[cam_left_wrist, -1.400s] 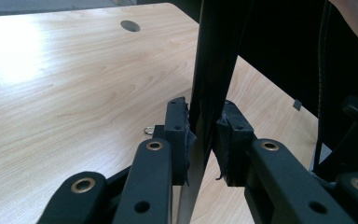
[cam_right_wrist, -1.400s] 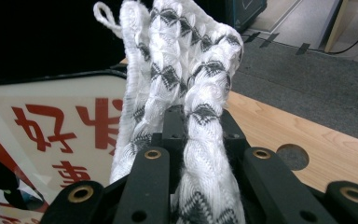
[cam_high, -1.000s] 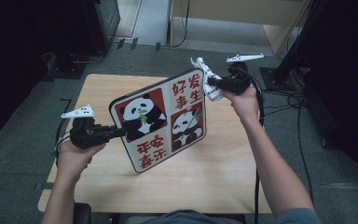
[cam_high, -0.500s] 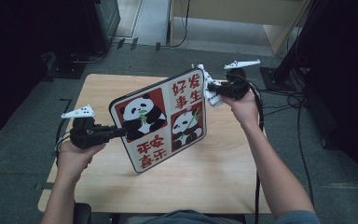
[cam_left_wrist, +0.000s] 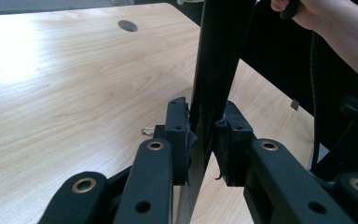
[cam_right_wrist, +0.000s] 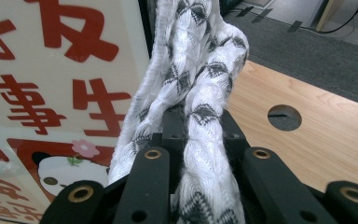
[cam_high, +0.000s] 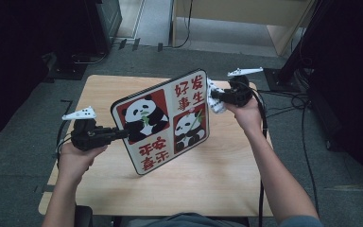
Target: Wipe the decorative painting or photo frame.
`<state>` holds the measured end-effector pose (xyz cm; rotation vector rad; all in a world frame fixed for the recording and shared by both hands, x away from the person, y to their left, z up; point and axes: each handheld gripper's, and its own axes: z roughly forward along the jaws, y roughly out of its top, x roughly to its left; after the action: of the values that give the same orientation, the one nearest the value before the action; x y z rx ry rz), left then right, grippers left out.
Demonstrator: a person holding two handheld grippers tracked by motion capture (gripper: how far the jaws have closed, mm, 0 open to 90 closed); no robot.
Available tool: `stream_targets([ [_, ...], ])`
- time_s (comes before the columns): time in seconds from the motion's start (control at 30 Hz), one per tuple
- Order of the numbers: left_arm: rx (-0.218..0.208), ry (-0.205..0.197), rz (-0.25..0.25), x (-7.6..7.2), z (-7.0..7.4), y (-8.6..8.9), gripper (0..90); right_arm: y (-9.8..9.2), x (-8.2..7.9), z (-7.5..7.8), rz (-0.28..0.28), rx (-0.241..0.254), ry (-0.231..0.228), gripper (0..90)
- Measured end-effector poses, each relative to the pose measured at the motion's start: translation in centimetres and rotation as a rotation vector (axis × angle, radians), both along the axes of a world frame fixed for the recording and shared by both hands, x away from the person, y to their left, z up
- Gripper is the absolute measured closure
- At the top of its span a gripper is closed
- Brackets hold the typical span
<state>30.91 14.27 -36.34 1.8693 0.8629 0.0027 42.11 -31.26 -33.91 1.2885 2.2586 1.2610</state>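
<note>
the left tongs (cam_high: pixel 123 133) clamp the upright panda-printed board with red characters (cam_high: pixel 163 120) above the wooden tabletop (cam_high: pixel 217 170), the right tongs' (cam_high: pixel 213 96) clamped white patterned cloth (cam_high: pixel 216 100) against its upper right edge.

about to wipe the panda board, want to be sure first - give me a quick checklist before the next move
1. Left gripper clamped on the panda board edge: ok, pads press both faces.
2. Right gripper shut on the white patterned cloth: ok.
3. Board held up, printed face toward the person: ok, tilted, its lower corner near the table.
4. Cloth against the board: ok, it lies at the upper right edge.
5. Cloth covers the jaw tips before rubbing: cannot tell.
</note>
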Motion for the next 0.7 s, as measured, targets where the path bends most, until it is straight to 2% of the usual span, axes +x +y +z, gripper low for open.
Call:
stream_targets([
  [0.7,0.002,0.000,0.000,0.0,0.0,0.0,77.2,-0.3,-0.6,-2.1,-0.005,-0.005,0.031,79.1],
])
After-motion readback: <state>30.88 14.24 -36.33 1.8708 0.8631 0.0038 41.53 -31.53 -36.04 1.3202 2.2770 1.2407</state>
